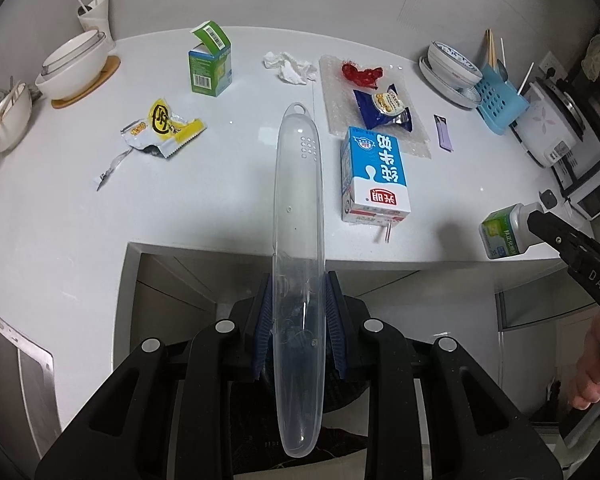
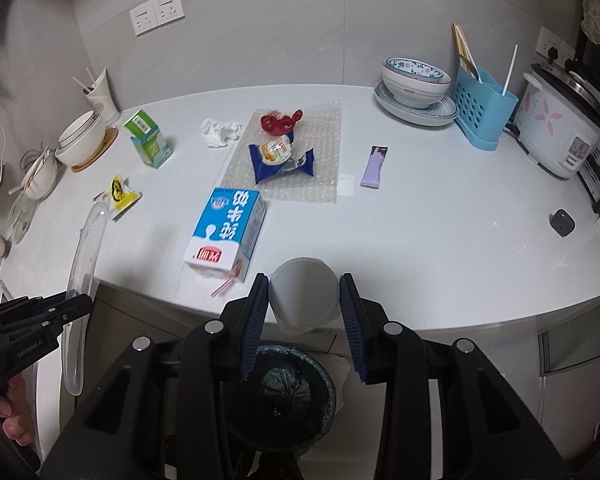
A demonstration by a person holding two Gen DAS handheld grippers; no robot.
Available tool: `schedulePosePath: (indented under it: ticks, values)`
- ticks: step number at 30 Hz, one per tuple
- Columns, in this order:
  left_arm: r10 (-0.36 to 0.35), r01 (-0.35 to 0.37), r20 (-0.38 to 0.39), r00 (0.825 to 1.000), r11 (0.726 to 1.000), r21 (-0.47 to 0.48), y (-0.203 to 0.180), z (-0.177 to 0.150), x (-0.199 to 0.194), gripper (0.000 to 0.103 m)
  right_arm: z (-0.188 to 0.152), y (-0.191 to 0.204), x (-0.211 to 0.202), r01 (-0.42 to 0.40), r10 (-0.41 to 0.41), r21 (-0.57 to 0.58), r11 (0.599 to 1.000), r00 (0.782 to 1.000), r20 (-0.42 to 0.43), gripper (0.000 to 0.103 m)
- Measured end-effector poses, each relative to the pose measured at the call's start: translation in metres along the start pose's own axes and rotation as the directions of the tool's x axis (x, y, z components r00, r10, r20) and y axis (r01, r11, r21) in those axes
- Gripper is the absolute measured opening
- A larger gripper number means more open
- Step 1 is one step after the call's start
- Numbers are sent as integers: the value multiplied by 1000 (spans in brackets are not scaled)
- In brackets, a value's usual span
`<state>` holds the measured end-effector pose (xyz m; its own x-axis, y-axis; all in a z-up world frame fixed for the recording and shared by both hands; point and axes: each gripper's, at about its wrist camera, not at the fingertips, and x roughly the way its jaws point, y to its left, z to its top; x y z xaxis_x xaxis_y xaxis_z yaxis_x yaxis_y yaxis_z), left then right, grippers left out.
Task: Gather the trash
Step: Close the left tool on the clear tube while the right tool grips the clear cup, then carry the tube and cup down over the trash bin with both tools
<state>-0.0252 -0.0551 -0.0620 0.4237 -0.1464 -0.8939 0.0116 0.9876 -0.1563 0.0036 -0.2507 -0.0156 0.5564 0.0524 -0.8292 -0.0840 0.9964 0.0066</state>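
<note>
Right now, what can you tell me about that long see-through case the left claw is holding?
The clear case is a long, slim, rounded capsule of transparent, faintly frosted plastic. Its far end has a small hanging loop and a cluster of tiny vent holes. It looks empty. The left claw is shut on it near its middle, blue pads pressing both sides, so it points out over the counter edge without touching the white counter.

Back right: patterned bowl (image 2: pixel 415 80) sitting on plate (image 2: pixel 416 109) | blue utensil caddy (image 2: pixel 482 114) standing just beside | rice cooker (image 2: pixel 558 120) standing further right | back left: white bowls (image 2: pixel 80 136) resting on what is possibly a wooden coaster (image 2: pixel 96 151) | wall sockets (image 2: pixel 156 12) showing above.
</note>
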Motion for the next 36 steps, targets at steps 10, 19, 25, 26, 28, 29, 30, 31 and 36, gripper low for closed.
schedulePosePath:
  ticks: [10,19,25,26,28,29,30,31,36]
  values:
    - [-15,15,0,1000,999,32,-10,-26,3,25,-28,3,-3,-16,16,-29,999,1000,-17,35]
    - [-17,19,-35,999,999,48,-16,-47,20,25,-57,1,6,-30,28,-28,999,998,-55,35]
    - [-25,28,-70,997,999,37,-17,-64,37,25,-74,4,16,-36,33,-35,999,997,-74,35]
    - [-26,29,-72,997,999,35,-17,-66,39,25,-78,4,18,-37,35,-35,999,997,-73,35]
    - [-29,32,-82,996,999,36,-17,-70,45,25,-84,5,22,-40,37,-35,999,997,-72,35]
    - [-29,33,-85,996,999,35,-17,-72,48,25,-87,5,24,-38,35,-36,999,997,-75,35]
    - [-30,33,-87,996,999,36,-17,-75,51,25,-90,5,27,-39,36,-33,999,996,-78,35]
    - [-24,27,-90,996,999,38,-17,-76,53,25,-92,4,28,-44,42,-32,999,996,-78,35]
    - [-14,18,-106,994,999,39,-18,-86,68,25,-109,4,43,-54,51,-22,998,994,-95,35]
